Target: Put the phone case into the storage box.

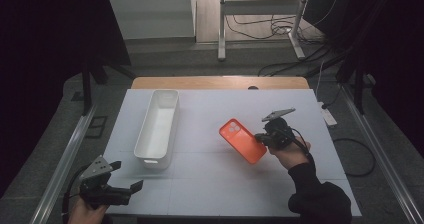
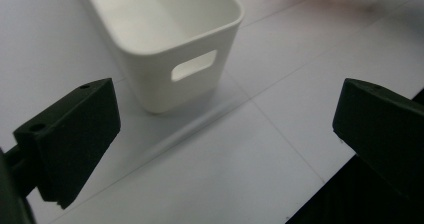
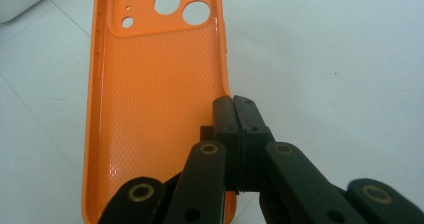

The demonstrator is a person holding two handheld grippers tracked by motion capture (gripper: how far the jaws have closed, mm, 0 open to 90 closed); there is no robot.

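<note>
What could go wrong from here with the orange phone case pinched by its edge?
1. The right gripper is shut on just the thin side wall of the orange phone case, so the case could twist or slip out as it is carried.
2. The white bin is narrow; a case hanging at an angle might catch on its rim instead of dropping inside.
3. The left gripper hangs open near the bin's end and does not steady it, so a bump could shove the bin.
</note>
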